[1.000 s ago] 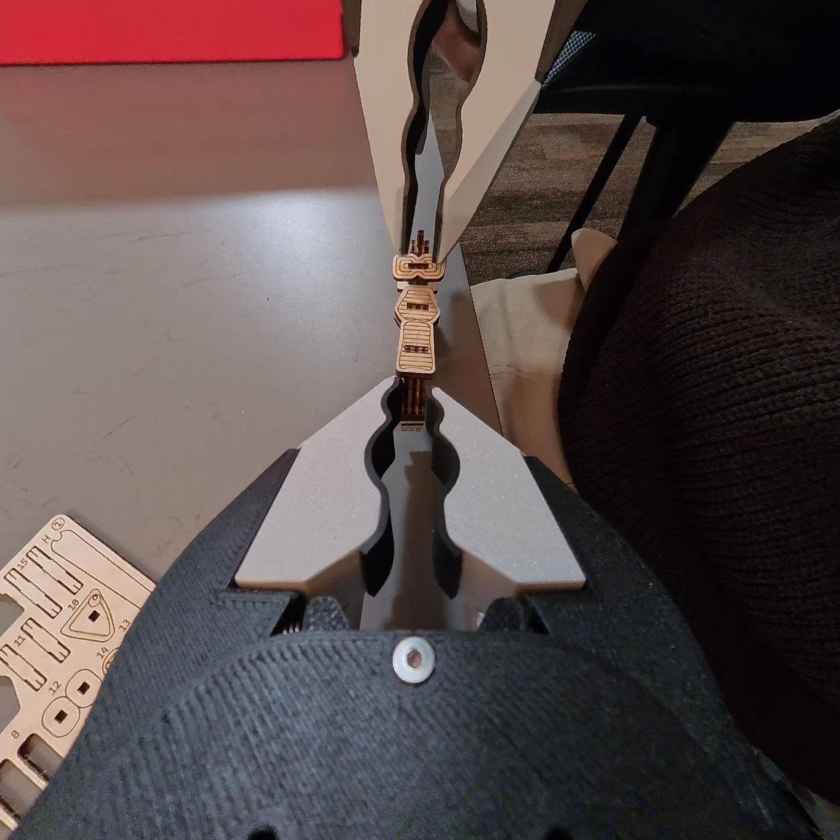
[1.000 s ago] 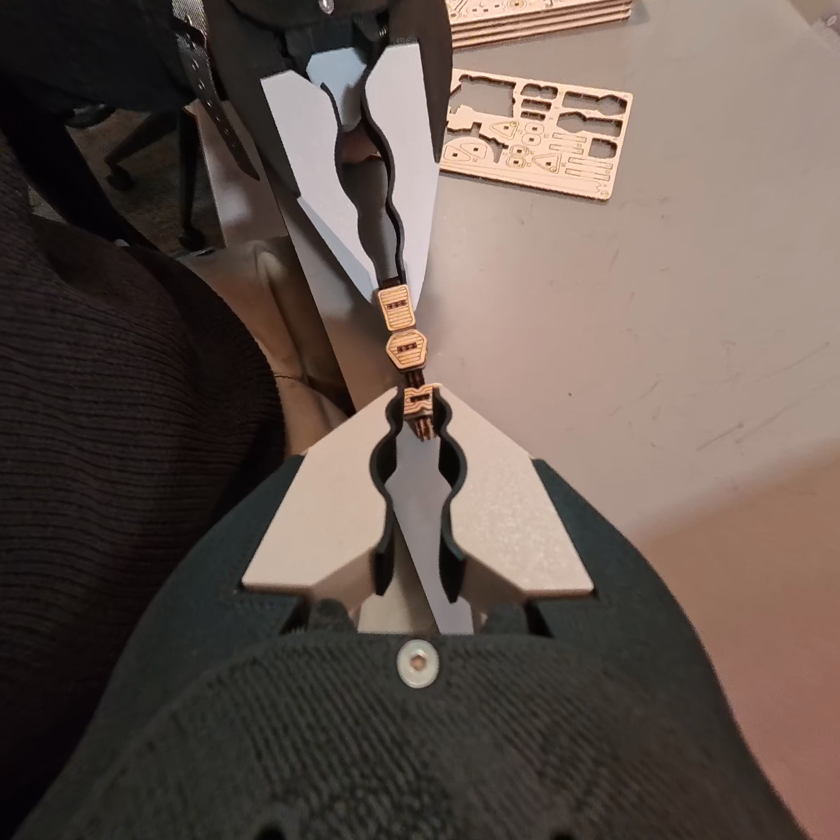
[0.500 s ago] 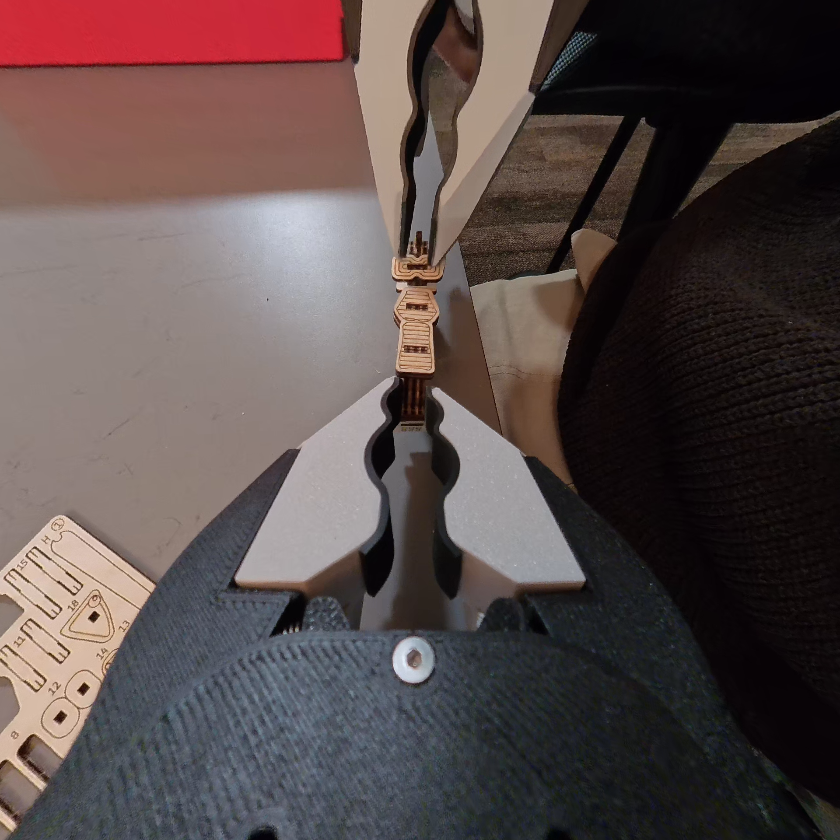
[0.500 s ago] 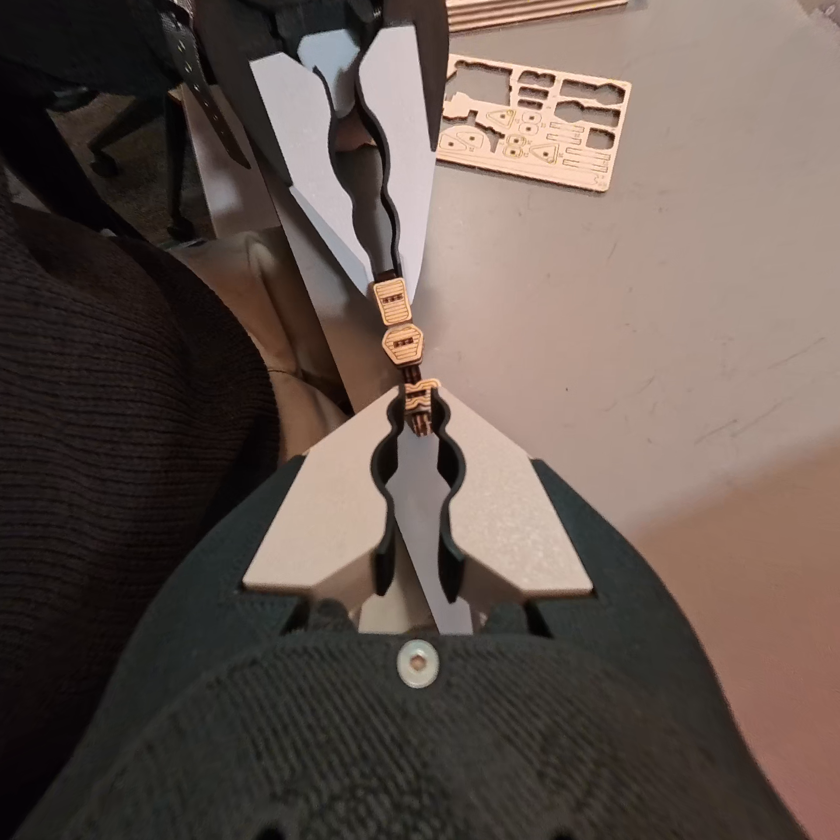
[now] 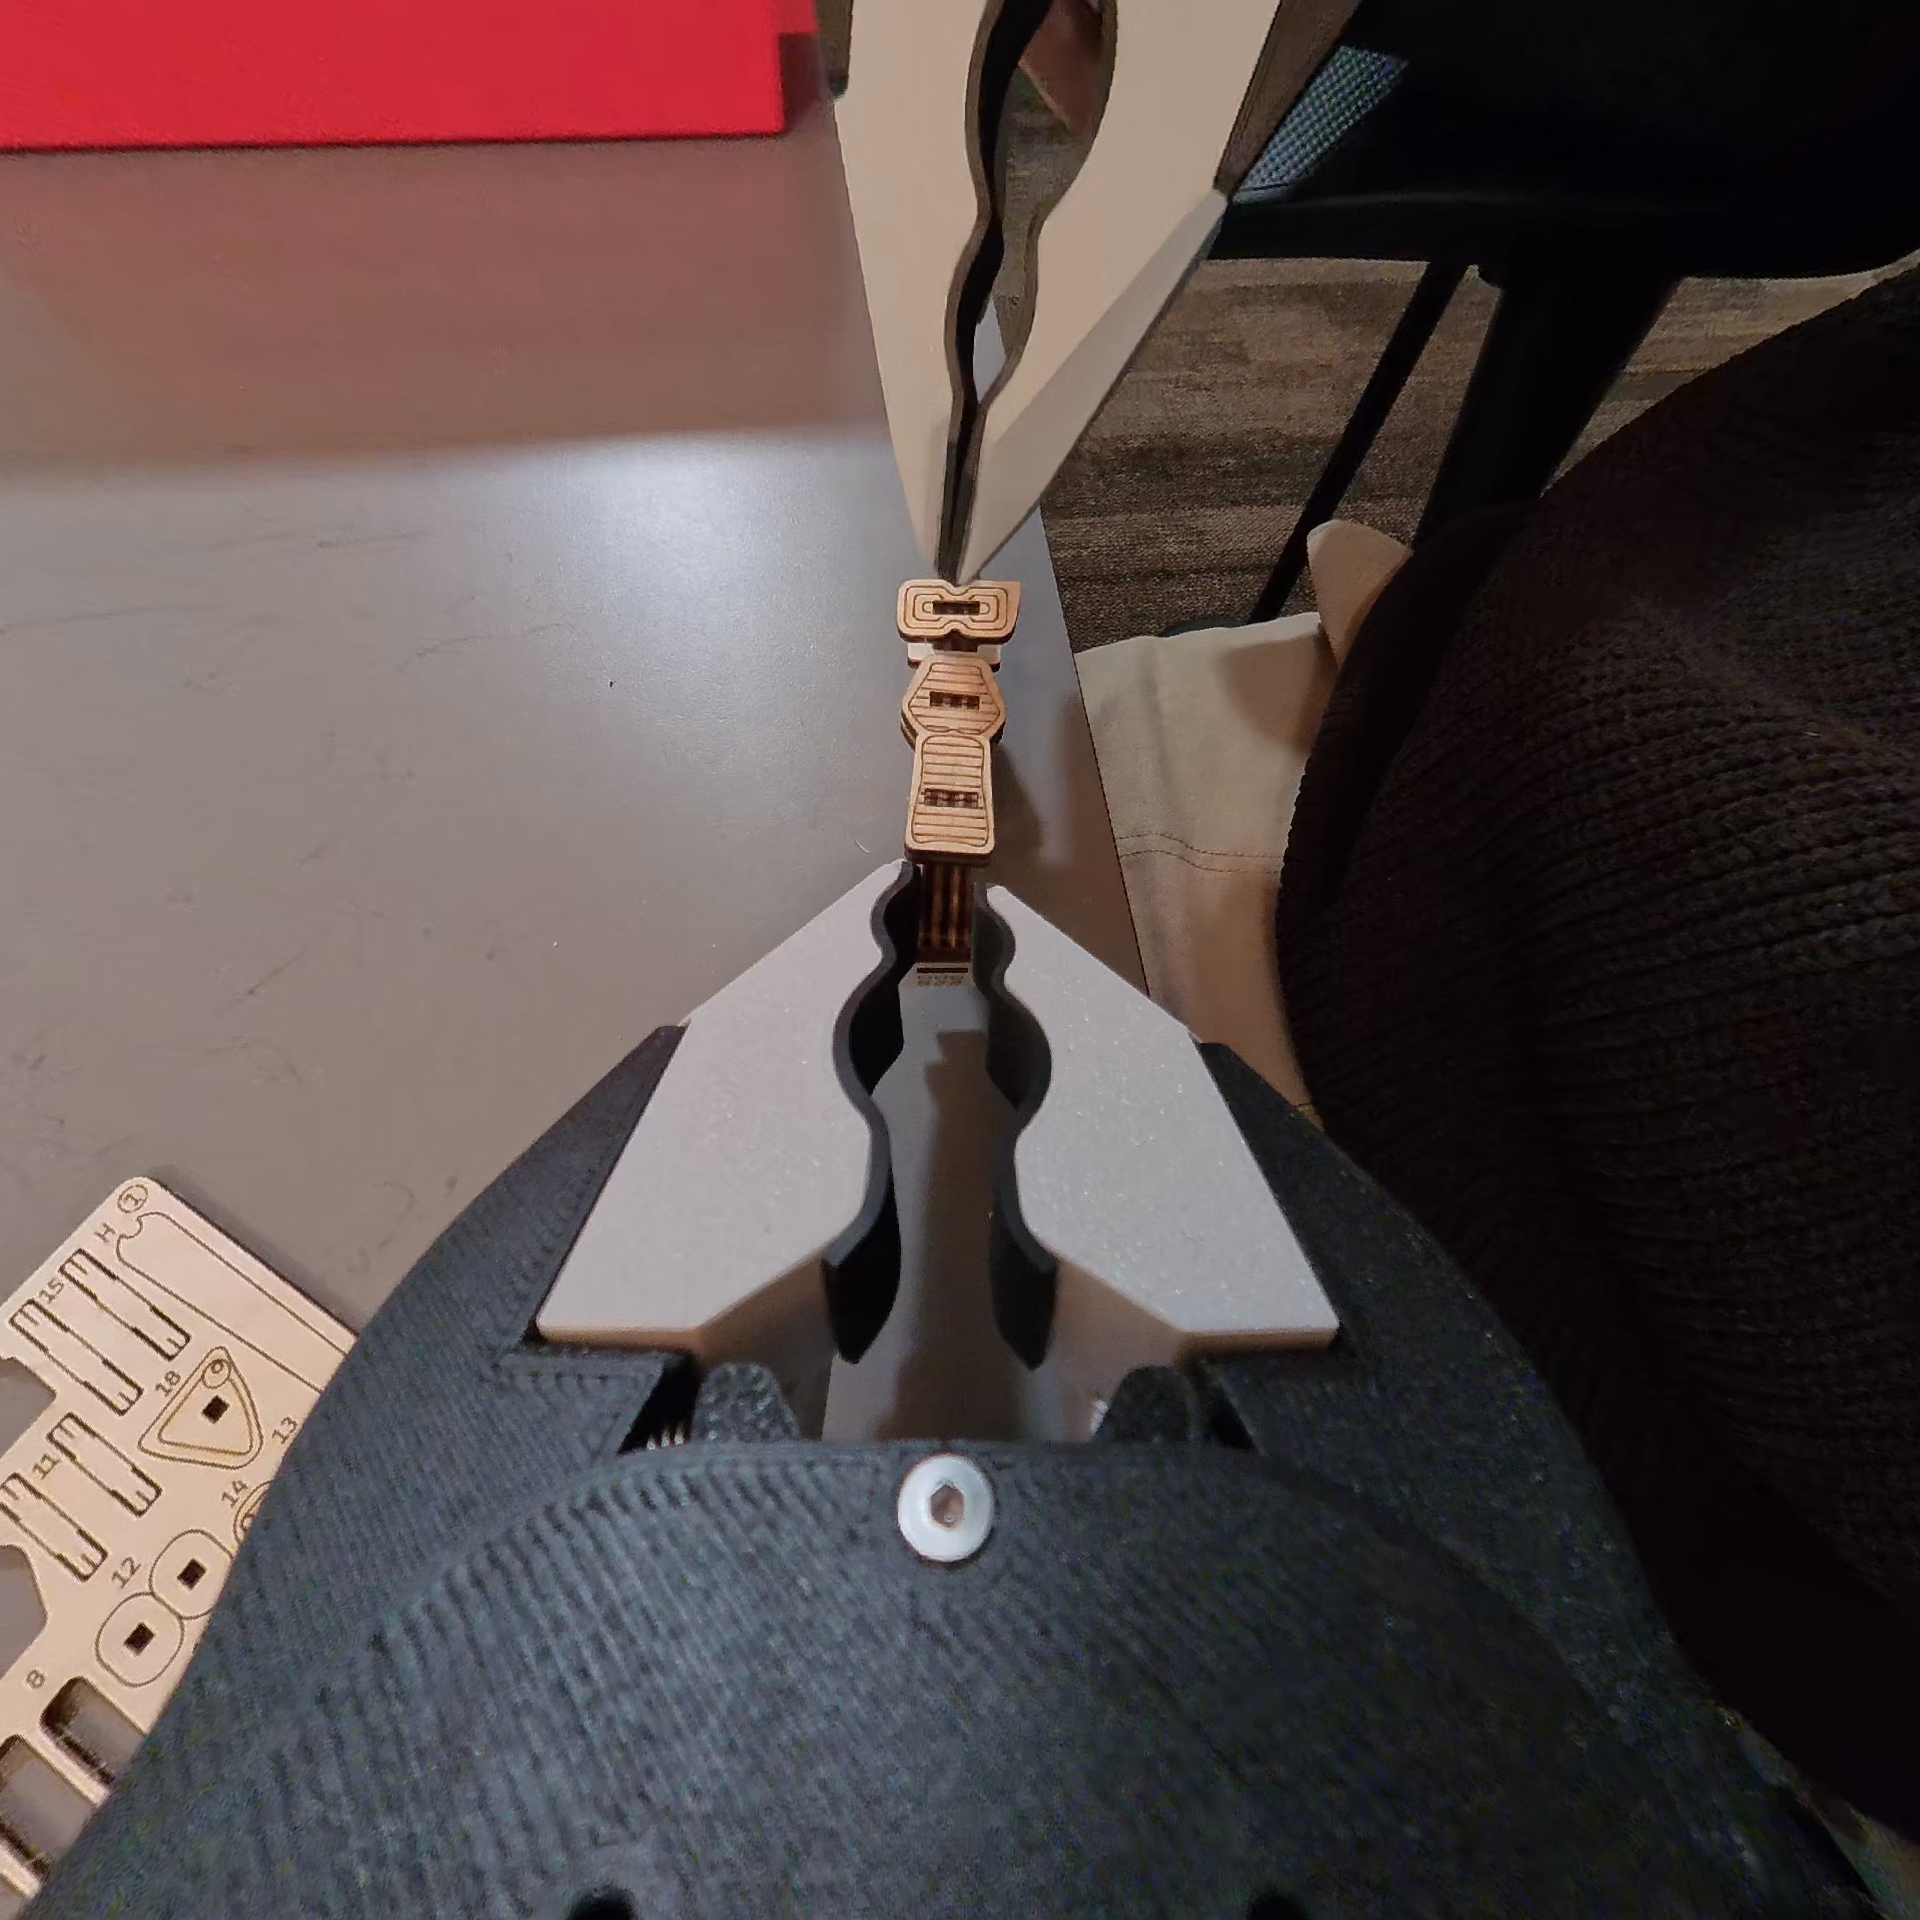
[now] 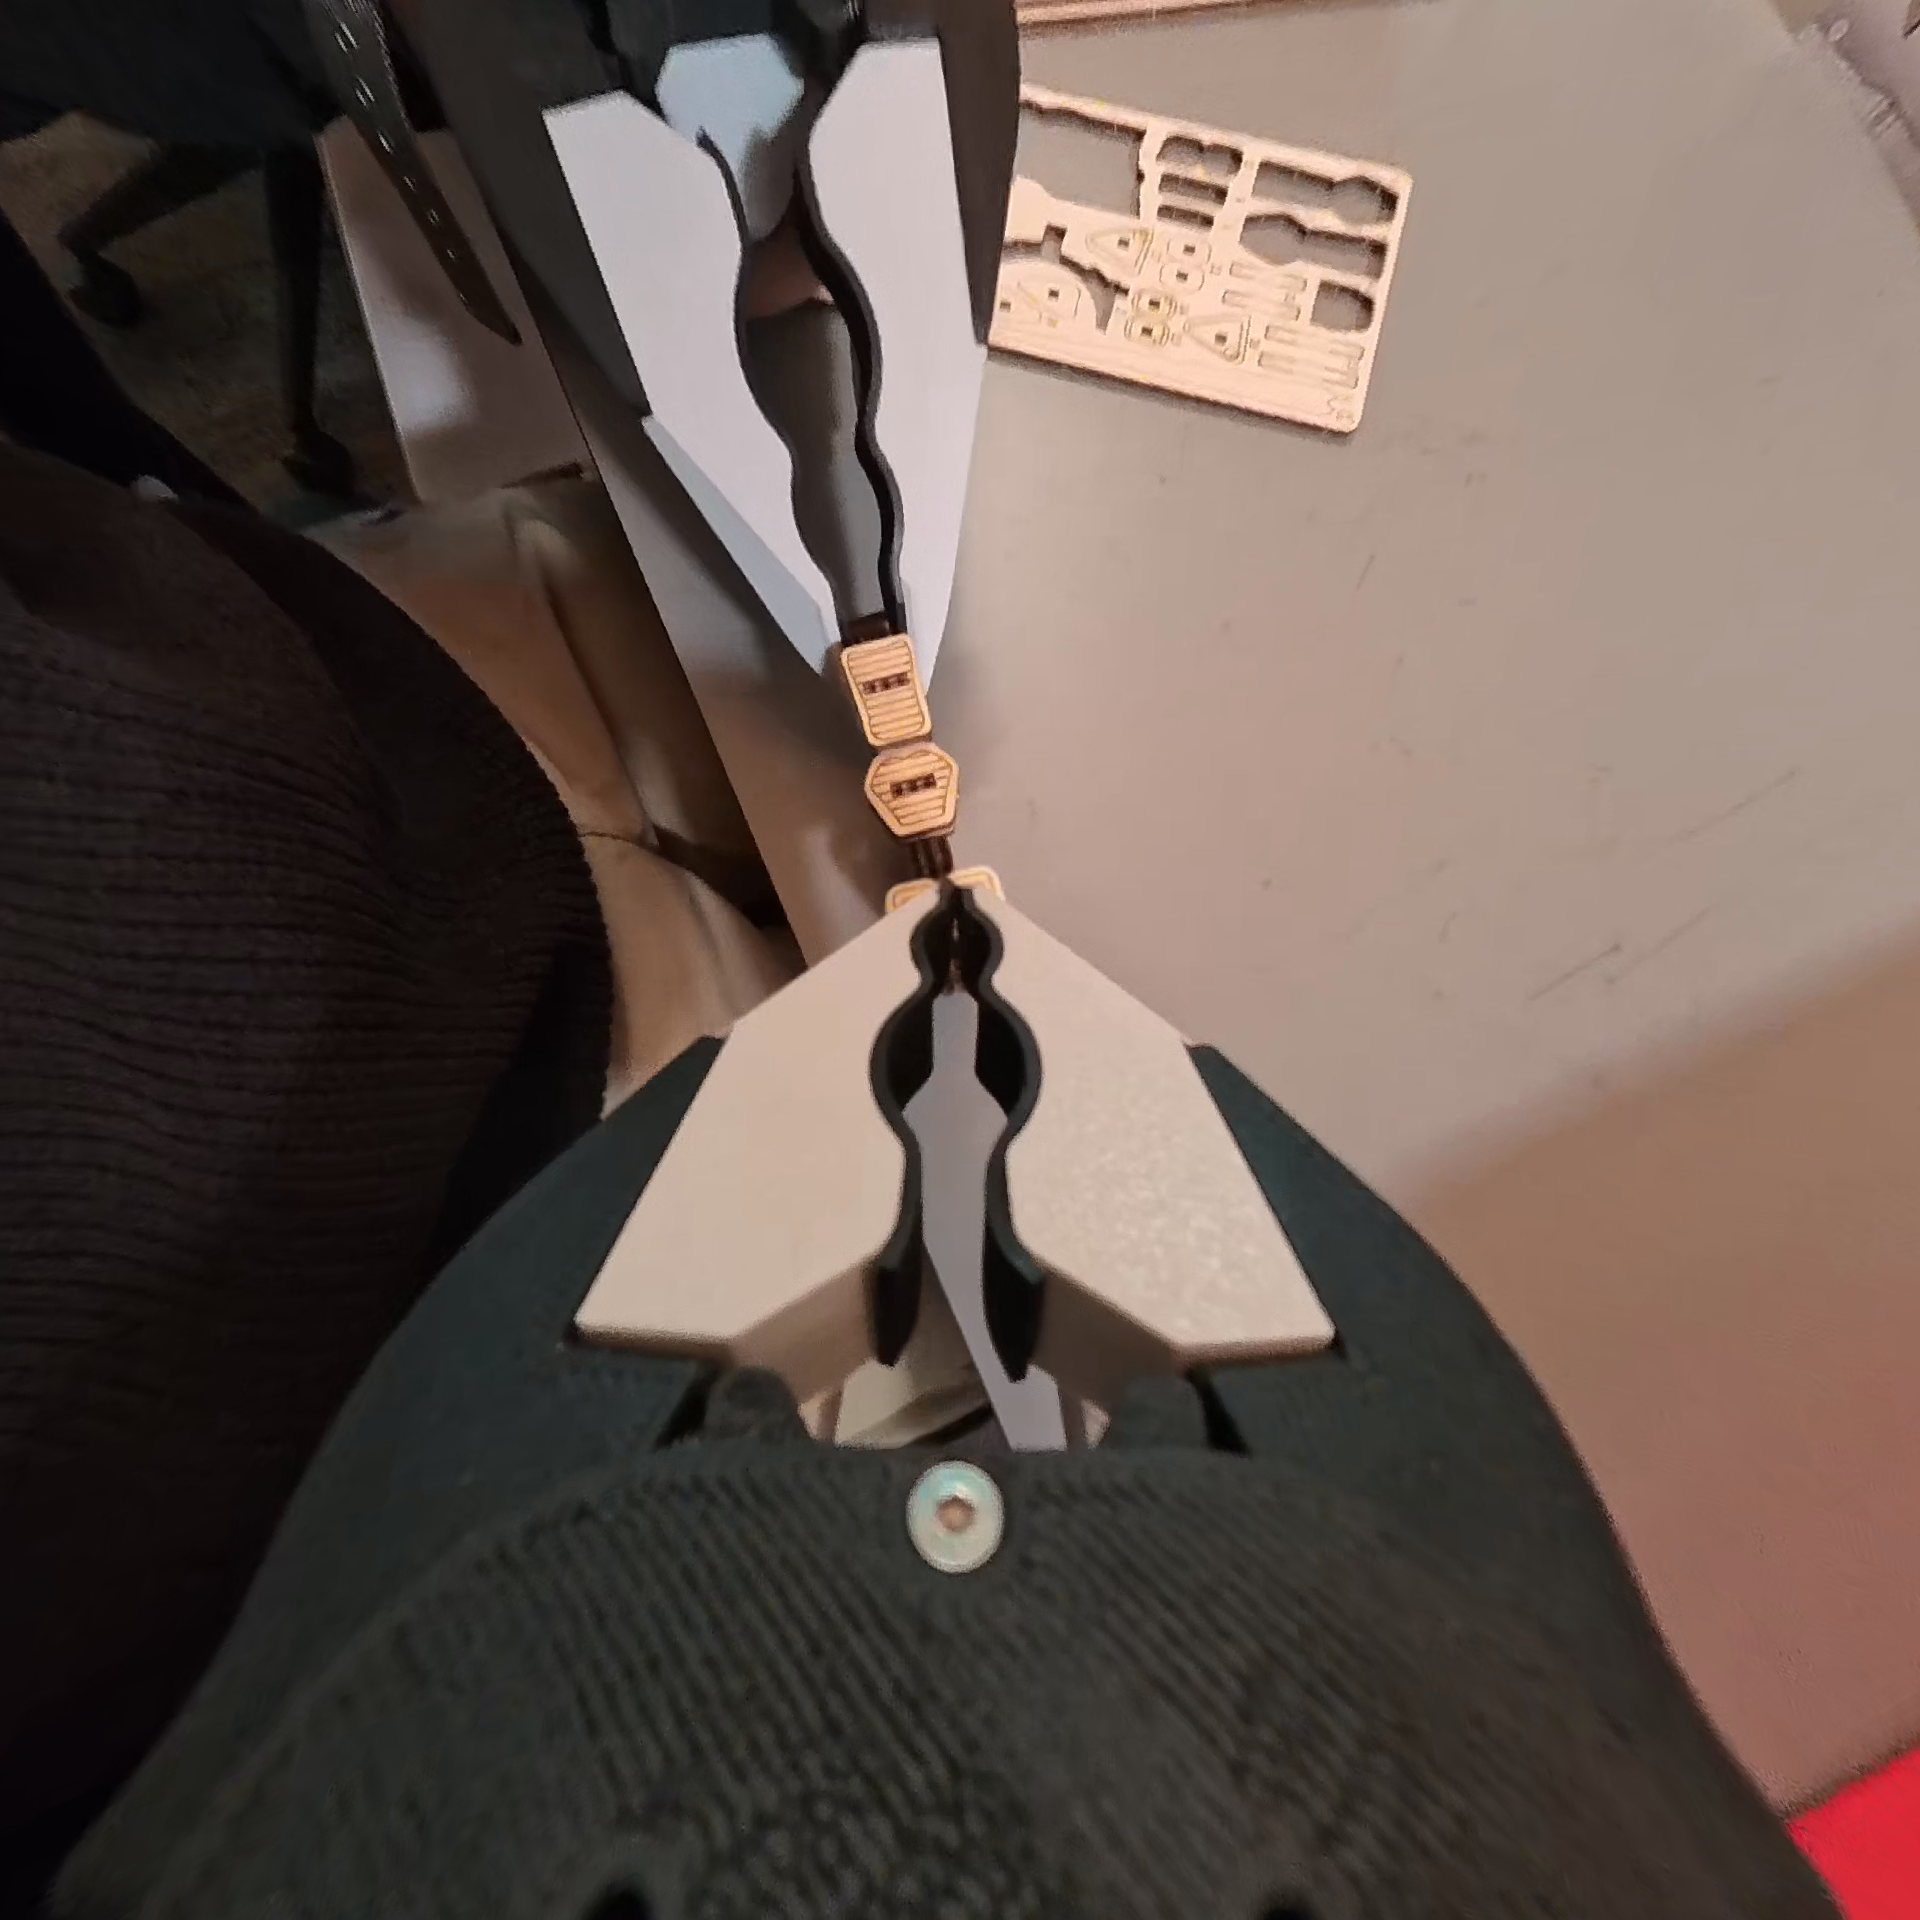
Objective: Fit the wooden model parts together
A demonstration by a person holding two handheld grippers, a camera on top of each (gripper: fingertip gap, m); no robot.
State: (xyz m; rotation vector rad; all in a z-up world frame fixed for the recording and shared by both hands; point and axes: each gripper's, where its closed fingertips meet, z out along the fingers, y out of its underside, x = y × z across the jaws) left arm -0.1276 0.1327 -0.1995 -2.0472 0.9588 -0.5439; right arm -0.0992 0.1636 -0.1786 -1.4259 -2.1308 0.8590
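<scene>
A small wooden model (image 5: 951, 727) of three engraved plates on a dark stem is held in the air over the table's edge. My left gripper (image 5: 945, 894) is shut on the stem's near end. It shows from the front in the right wrist view (image 6: 883, 629), above the model (image 6: 899, 696). My right gripper (image 6: 948, 902) is shut, with its tips against the end plate. In the left wrist view the right gripper (image 5: 958, 566) comes down from the top and meets that plate. I cannot tell whether it pinches the stem's tip.
A wooden part sheet (image 5: 104, 1455) with cut-outs lies flat on the grey table (image 5: 416, 727); it also shows in the right wrist view (image 6: 1226, 281). A red mat (image 5: 364, 62) lies at the far edge. A person's dark knitted sleeve (image 5: 1610, 935) is beside the table edge. The gap from one gripper's tips to the other's is roughly 6 centimetres.
The right gripper's jaws have closed much narrower; before, they stood around the end plate and stem tip, now they meet behind the plate. The left gripper and model have stayed put.
</scene>
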